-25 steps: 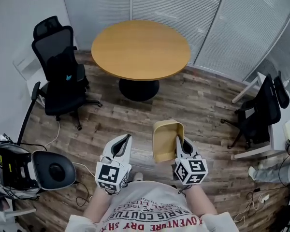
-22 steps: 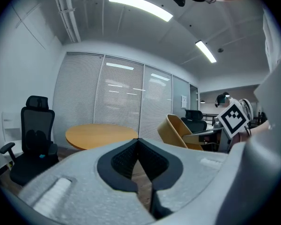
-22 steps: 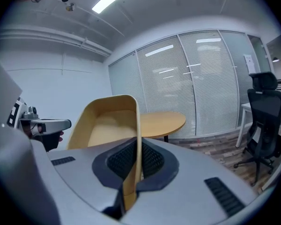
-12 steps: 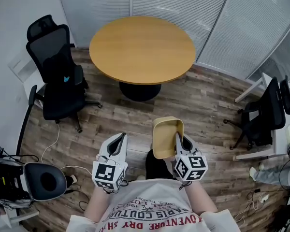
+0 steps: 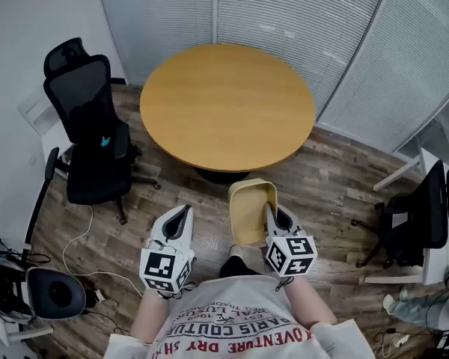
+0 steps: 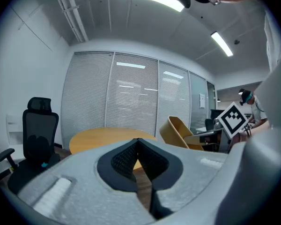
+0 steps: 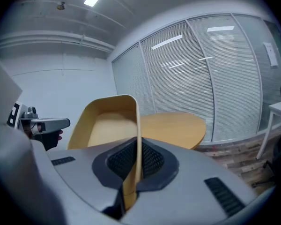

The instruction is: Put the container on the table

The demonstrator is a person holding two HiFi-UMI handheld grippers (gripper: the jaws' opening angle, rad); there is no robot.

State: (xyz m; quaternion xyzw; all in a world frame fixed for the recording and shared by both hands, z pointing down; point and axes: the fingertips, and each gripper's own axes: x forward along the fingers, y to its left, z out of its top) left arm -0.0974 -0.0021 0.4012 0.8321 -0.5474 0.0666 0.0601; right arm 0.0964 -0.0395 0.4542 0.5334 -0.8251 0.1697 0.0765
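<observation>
A pale yellow rectangular container (image 5: 251, 209) hangs in the air in front of me, just short of the round wooden table (image 5: 226, 103). My right gripper (image 5: 271, 217) is shut on the container's right wall; in the right gripper view the wall (image 7: 136, 139) runs between the jaws. My left gripper (image 5: 181, 219) is shut with nothing in it, level with the right one. From the left gripper view the container (image 6: 178, 131) and the table (image 6: 107, 137) lie ahead.
A black office chair (image 5: 90, 129) stands left of the table. Another black chair (image 5: 423, 215) and a white desk edge are at the right. A grey machine (image 5: 49, 294) with cables sits on the wooden floor at the lower left. Blinds cover the glass walls behind.
I have walked toward the table: it now lies closer and larger, right beyond the container. Both grippers keep their pose, the right still holding the container.
</observation>
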